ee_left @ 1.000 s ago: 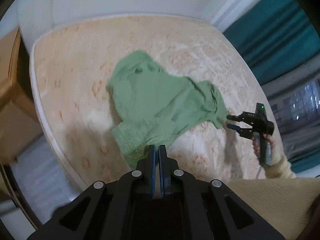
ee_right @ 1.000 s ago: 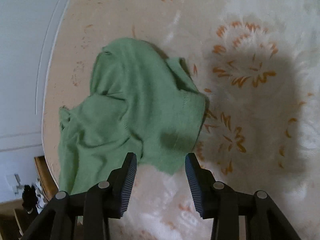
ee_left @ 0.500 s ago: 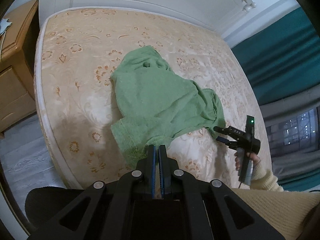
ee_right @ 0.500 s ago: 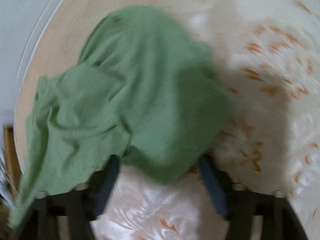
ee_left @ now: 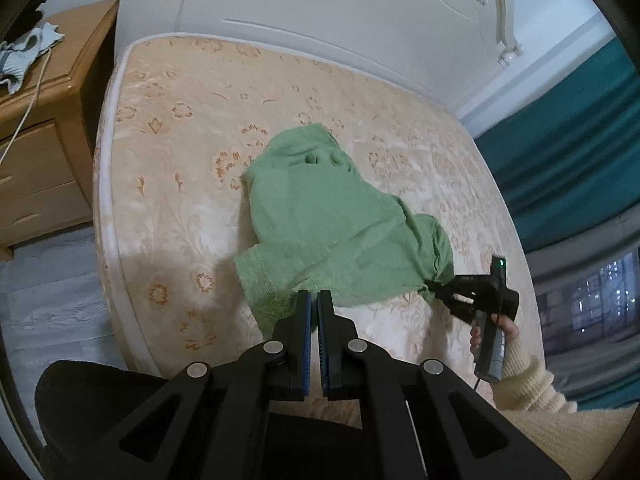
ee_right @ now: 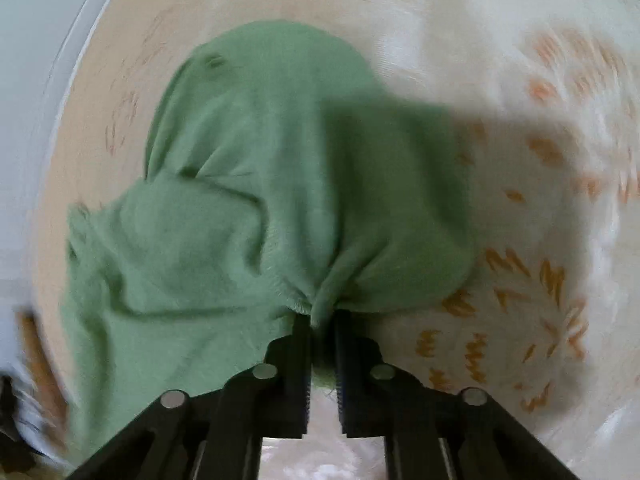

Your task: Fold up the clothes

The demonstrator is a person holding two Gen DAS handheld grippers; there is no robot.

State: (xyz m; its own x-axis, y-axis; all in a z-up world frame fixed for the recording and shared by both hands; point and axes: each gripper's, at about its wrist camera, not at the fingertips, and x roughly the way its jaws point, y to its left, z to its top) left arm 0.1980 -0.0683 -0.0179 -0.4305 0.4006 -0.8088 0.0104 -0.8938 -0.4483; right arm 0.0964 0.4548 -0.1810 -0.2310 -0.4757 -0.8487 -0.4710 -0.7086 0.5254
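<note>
A green knit garment [ee_left: 328,224] lies crumpled on the patterned mattress [ee_left: 172,184]. My left gripper [ee_left: 314,296] is shut at the near hem, with the hem's edge caught at its fingertips. In the left wrist view my right gripper [ee_left: 434,288], held by a hand in a cream sleeve, bites the garment's right corner. The right wrist view shows the green garment [ee_right: 256,184] bunched into folds between the right gripper [ee_right: 322,320], whose jaws are closing with the pads pressing on the cloth.
A white headboard [ee_left: 320,8] stands behind the mattress. A wooden nightstand [ee_left: 40,132] with a pale cloth and a cable is at the left, with grey floor [ee_left: 48,296] below it. Teal curtains [ee_left: 580,152] and a dark window are at the right.
The right gripper moved onto the garment's corner, spread its jaws wide, then clamped down on the cloth. The left gripper stayed shut at the hem while its view swung up toward the headboard.
</note>
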